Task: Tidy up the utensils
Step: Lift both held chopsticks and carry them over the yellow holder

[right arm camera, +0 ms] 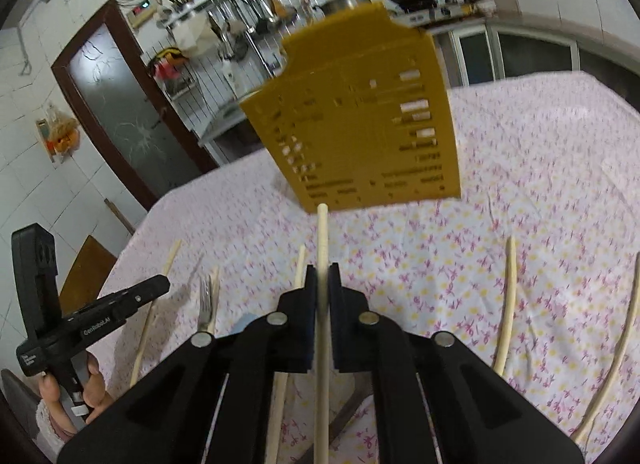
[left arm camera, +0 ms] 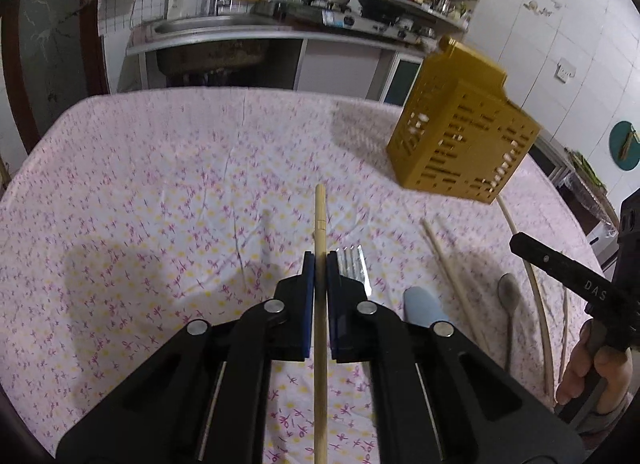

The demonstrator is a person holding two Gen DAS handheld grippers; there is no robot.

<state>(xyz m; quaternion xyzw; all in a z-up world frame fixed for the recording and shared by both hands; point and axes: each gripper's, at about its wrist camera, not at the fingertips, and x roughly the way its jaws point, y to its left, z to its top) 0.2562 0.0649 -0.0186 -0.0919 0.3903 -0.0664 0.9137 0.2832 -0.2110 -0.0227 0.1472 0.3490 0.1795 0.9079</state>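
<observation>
1. Both claws are loaded! The left claw [left arm camera: 320,264] is clamped tight on a wooden chopstick [left arm camera: 320,220], which runs straight out between the blue pads and points across the bench [left arm camera: 160,168].
2. The right claw [right arm camera: 322,276] has its own pale chopstick [right arm camera: 322,236] pinched the same way, its tip aimed at the foot of the yellow slotted utensil holder [right arm camera: 360,120].
3. That holder stands at the far right of the bench in the left view, upright, with its open top hidden from both cameras.
4. So the pick-up looks done on both sides; I read this as the carry stage, sticks off the cloth and heading for the holder.
5. Left on the cloth: a fork [left arm camera: 354,264], a spoon [left arm camera: 509,292], a light blue handle [left arm camera: 422,306], and several loose chopsticks [left arm camera: 452,264].
6. Next call, in my judgement: lift each stick above the holder's rim, tip it toward vertical, lower it in, then release.
7. One claw at a time seems wise, since the two could crowd each other at the holder.
</observation>
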